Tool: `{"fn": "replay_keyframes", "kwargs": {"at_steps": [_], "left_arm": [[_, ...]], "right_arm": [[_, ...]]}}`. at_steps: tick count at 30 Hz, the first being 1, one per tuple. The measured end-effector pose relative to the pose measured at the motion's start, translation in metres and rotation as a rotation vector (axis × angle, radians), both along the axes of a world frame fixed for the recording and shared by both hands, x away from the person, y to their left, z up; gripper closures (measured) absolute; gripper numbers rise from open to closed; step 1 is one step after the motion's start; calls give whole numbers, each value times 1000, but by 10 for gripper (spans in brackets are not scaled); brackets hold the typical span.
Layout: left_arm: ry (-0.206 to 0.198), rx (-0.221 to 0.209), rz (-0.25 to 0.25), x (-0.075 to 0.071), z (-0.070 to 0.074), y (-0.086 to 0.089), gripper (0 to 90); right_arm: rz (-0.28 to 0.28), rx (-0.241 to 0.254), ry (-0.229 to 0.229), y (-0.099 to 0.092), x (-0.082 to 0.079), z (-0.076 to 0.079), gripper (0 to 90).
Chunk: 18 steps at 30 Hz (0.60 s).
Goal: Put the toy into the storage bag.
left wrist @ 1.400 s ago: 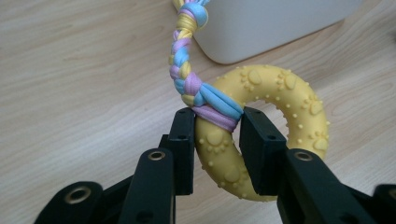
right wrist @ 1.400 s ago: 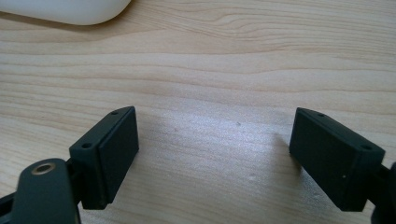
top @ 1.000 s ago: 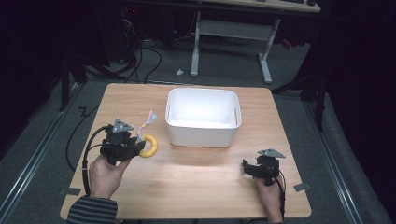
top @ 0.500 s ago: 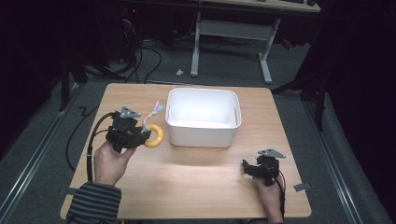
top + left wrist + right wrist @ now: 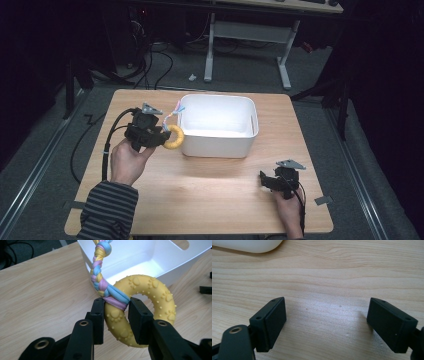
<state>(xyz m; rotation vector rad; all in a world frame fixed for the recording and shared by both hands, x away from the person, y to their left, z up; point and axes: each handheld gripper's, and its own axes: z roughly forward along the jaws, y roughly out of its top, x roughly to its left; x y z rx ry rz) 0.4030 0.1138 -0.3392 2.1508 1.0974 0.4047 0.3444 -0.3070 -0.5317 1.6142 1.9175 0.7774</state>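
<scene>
Yellow studded rubber ring toy (image 5: pixel 140 312) with braided pastel rope (image 5: pixel 103 277), clamped in left claw (image 5: pixel 116 315) where rope meets ring; held above light wooden tabletop (image 5: pixel 215 195), just beside left wall of white rectangular plastic bin (image 5: pixel 217 125). Rope angled up toward bin rim. Right claw (image 5: pixel 327 322) near front right tabletop edge, well apart from bin, jaws spread wide over bare wood.
</scene>
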Motion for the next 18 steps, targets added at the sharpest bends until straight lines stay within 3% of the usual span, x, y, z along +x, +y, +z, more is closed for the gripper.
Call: {"fn": "replay_keyframes", "kwargs": {"at_steps": [9, 14, 18], "left_arm": [[-12, -5, -9, 9, 3, -13, 669], [-17, 19, -26, 16, 4, -24, 669], [-19, 6, -26, 21, 2, -28, 670]], "right_arm": [[4, -3, 0, 0, 0, 0, 160], [3, -1, -1, 0, -1, 0, 160], [4, -2, 2, 1, -1, 0, 160]]}}
